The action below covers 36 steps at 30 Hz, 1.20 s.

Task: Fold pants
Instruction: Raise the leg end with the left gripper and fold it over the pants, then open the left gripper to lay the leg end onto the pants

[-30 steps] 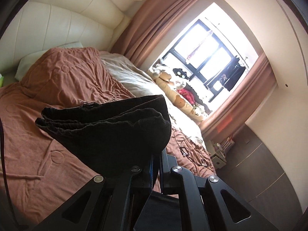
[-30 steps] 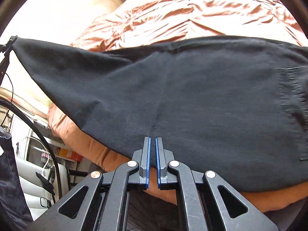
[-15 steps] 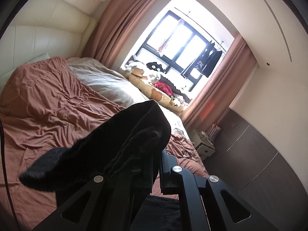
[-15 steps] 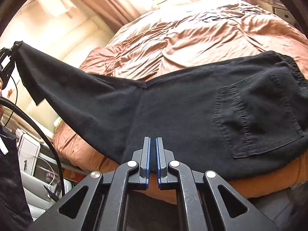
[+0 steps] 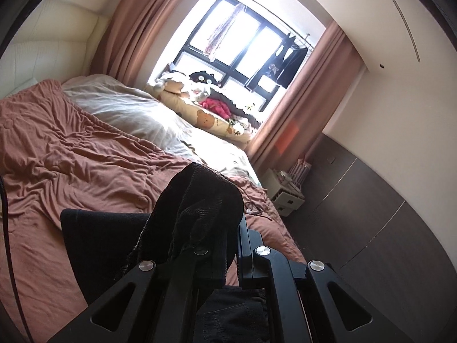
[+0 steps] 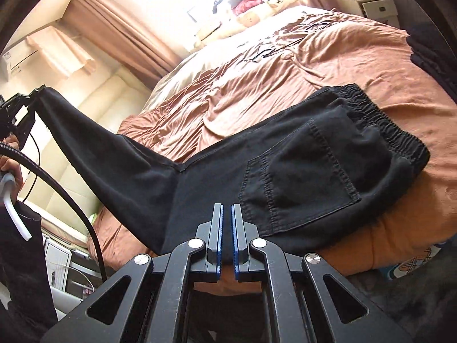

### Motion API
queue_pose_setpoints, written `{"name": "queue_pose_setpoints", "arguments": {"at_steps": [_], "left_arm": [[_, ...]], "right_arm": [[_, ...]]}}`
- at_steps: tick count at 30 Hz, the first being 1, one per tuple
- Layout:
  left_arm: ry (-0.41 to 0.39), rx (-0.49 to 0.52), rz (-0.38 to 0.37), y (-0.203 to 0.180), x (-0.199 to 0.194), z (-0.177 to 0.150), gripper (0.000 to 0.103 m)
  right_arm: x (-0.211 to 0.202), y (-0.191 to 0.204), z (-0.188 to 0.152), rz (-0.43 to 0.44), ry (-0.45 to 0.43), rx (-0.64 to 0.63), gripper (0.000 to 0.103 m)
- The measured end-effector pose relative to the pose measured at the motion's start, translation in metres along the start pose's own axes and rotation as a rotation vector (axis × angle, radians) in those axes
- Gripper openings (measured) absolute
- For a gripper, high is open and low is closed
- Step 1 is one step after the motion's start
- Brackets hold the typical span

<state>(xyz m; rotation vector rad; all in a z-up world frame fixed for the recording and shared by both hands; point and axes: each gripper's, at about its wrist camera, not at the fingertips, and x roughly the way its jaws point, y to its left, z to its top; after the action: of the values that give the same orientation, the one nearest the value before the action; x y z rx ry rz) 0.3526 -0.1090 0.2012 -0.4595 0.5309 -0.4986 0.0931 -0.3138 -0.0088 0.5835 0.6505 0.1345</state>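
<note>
Black pants (image 6: 285,171) lie on the rust-brown blanket (image 6: 285,71) of a bed, with the elastic waistband (image 6: 385,120) and back pocket (image 6: 300,177) at the right. The leg end is lifted off the bed. My left gripper (image 6: 31,100) is shut on one corner of it at the far left. In the left wrist view that cloth (image 5: 200,200) bunches over and hides one finger of the left gripper (image 5: 238,223). My right gripper (image 6: 226,208) is shut on the near edge of the pants, with black cloth between its blue pads.
Plush toys (image 5: 205,108) pile up under the window. A white nightstand (image 5: 285,197) and dark cabinets (image 5: 371,214) stand past the bed. A black cable (image 6: 71,200) loops at the left near a person's hand (image 6: 11,154). Dark folded clothes (image 6: 428,48) sit at the bed's right edge.
Both grippers have carried the leg end sideways and slightly up. The waistband and back pocket have come into the right wrist view. The left view has swung toward the window.
</note>
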Motion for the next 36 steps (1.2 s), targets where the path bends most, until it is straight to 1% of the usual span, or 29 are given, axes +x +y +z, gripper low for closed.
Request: {"name": "queue_pose_setpoints", "arguments": {"at_steps": [8,11,15,18,23,26,28,33,36], "left_arm": [[0.071,0.024,-0.051,-0.046,0.049,-0.024,0.005],[0.118,0.027,-0.069,-0.058,0.073,-0.041,0.005],[0.191,0.012,-0.086,-0.062,0.109,-0.068,0.005],[0.252,-0.007,-0.108,-0.064,0.136,-0.092,0.005],[0.352,-0.011,-0.149,-0.081,0.169,-0.135,0.005],[0.411,-0.015,-0.180,-0.091,0.183,-0.163,0.005],[0.443,-0.007,-0.188,-0.098,0.193,-0.182,0.005],[0.552,-0.006,-0.219,-0.114,0.217,-0.232,0.005],[0.617,0.002,-0.225,-0.121,0.228,-0.260,0.009]], "right_arm": [[-0.039,-0.035,-0.005,-0.022,-0.037,0.055,0.003],[-0.052,-0.046,-0.005,-0.040,-0.049,0.070,0.003],[-0.064,-0.061,-0.006,-0.061,-0.062,0.103,0.003],[-0.072,-0.071,-0.008,-0.081,-0.064,0.129,0.003],[-0.077,-0.083,-0.010,-0.109,-0.061,0.158,0.003],[-0.077,-0.090,-0.009,-0.123,-0.059,0.177,0.003],[-0.078,-0.095,-0.008,-0.128,-0.062,0.193,0.003],[-0.084,-0.101,-0.009,-0.154,-0.062,0.199,0.003],[-0.088,-0.104,-0.011,-0.169,-0.061,0.207,0.003]]}}
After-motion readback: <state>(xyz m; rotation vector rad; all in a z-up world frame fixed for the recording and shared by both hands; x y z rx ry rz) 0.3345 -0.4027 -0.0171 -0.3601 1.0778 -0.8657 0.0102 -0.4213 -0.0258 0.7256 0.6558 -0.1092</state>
